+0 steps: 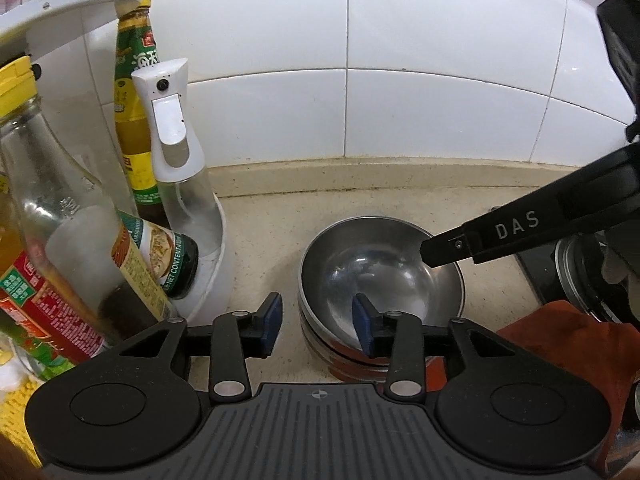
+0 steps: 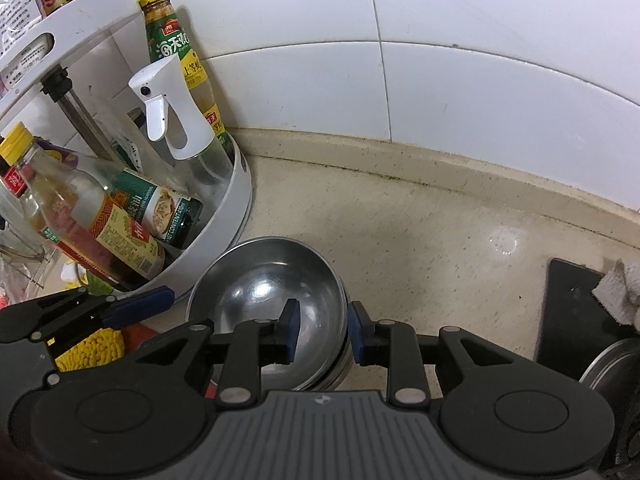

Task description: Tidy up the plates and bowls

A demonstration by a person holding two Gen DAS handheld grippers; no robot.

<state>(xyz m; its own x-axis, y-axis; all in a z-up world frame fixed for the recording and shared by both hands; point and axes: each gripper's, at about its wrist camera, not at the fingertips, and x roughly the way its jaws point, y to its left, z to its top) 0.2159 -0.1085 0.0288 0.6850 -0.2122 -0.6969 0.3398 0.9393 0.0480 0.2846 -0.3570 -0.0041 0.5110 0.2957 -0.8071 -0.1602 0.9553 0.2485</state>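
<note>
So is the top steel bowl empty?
Yes, the top steel bowl shows only its bare shiny inside in the right wrist view, with nothing lying in it.

You see a mirror-bright silver steel bowl (image 2: 266,300) on a speckled beige stone counter (image 2: 420,248), backed by glossy white wall tiles (image 1: 400,40), beside a white round plastic rack (image 2: 240,196), a green-and-yellow-labelled sauce bottle (image 2: 176,44) and blue-padded black grippers.
</note>
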